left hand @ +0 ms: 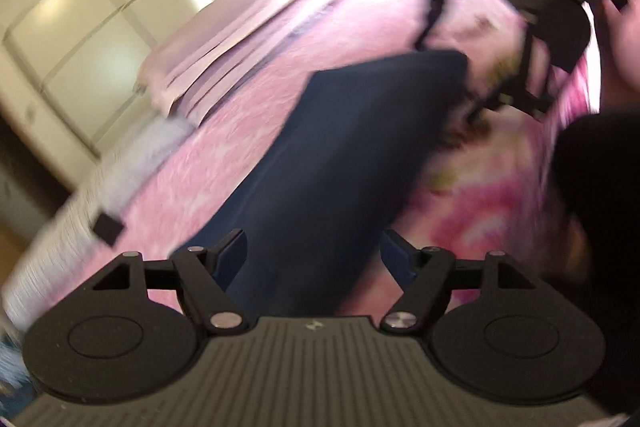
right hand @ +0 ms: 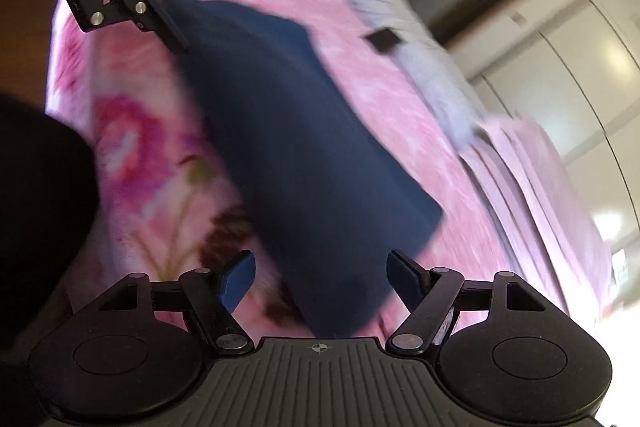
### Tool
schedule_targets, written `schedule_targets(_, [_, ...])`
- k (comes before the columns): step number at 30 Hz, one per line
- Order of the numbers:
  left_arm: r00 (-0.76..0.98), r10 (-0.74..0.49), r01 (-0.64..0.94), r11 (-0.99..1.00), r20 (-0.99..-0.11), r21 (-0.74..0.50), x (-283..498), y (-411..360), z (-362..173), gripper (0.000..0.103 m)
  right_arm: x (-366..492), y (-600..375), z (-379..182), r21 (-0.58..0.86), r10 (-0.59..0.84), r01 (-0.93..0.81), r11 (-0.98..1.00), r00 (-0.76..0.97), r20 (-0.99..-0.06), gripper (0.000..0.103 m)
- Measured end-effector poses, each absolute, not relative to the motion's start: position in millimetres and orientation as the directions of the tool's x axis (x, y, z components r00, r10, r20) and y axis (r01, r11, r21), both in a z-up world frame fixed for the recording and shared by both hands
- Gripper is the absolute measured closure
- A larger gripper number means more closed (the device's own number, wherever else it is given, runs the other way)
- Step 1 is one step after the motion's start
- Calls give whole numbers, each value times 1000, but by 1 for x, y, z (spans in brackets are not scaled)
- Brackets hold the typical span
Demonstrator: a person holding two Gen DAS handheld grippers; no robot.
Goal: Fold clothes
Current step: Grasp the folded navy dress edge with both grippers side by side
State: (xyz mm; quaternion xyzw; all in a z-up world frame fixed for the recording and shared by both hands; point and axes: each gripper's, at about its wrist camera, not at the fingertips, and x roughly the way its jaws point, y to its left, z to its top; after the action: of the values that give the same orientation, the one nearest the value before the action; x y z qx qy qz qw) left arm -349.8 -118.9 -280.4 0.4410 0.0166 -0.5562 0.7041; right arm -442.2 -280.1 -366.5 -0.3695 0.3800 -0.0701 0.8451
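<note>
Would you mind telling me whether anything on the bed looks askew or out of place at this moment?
Nothing clearly stands out. The navy garment lies as a neat folded strip on the pink floral blanket, with both the left gripper and right gripper open above it. Folded pale pink laundry sits tidily nearby. Motion blur hides finer creases.

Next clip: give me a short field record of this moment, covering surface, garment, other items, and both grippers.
surface: pink floral blanket
garment: navy cloth, folded into a long strip, lying flat on the blanket
other items: folded pale pink stack; white fluffy textile along the blanket's edge
left gripper: jaws open, nothing gripped, over one end of the cloth
right gripper: jaws open, nothing gripped, over the other end
image quality: motion blur in both views
</note>
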Motion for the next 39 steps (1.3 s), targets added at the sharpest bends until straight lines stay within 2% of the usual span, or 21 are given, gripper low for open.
schedule_targets(2, [410, -754, 742, -52, -514, 668, -358, -126, -291, 31, -431, -278, -376, -708, -399, -207, 676, 704, -587, 29])
schedule_targets(3, [423, -749, 712, -72, -510, 698, -360, -130, -297, 31, -427, -280, -377, -713, -395, -221, 666, 706, -588, 35])
schedule_targets(4, [437, -745, 683, -91, -505, 725, -362, -134, -302, 31, -424, -282, -378, -717, -390, -234, 657, 708, -589, 59])
schedule_targets(7, [486, -722, 615, -117, -492, 780, -358, -147, -315, 31, -420, -292, -368, -685, -362, -242, 687, 704, -611, 67])
schedule_targets(9, [524, -706, 569, -127, -477, 813, -352, -155, -323, 32, -425, -295, -358, -678, -351, -228, 698, 717, -602, 68])
schedule_targets(13, [537, -696, 544, -146, -477, 826, -339, -164, -331, 32, -437, -291, -359, -683, -351, -220, 697, 726, -591, 68])
schedule_targets(14, [532, -695, 551, -150, -484, 821, -337, -165, -331, 37, -440, -288, -365, -697, -356, -219, 683, 734, -579, 67])
schedule_targets(15, [520, -691, 571, -155, -502, 806, -335, -165, -330, 43, -442, -285, -370, -713, -361, -218, 666, 742, -565, 60])
schedule_targets(16, [509, -687, 591, -161, -520, 791, -333, -165, -329, 57, -444, -283, -376, -732, -367, -221, 645, 750, -550, 49])
schedule_targets(17, [498, -683, 608, -164, -534, 777, -332, -164, -328, 62, -444, -280, -381, -747, -372, -223, 627, 757, -538, 44])
schedule_targets(20, [487, -685, 633, -151, -542, 760, -330, -164, -326, 67, -440, -276, -391, -776, -380, -225, 589, 770, -512, 41])
schedule_targets(27, [480, -676, 645, -160, -559, 747, -332, -164, -320, 64, -402, -289, -401, -802, -399, -231, 551, 771, -497, 41])
schedule_targets(35, [509, -668, 602, -174, -543, 779, -331, -169, -323, 44, -390, -292, -399, -782, -422, -218, 584, 741, -522, 41])
schedule_targets(39, [543, -643, 587, -169, -540, 792, -336, -173, -324, 44, -386, -295, -396, -764, -418, -208, 611, 734, -535, 41])
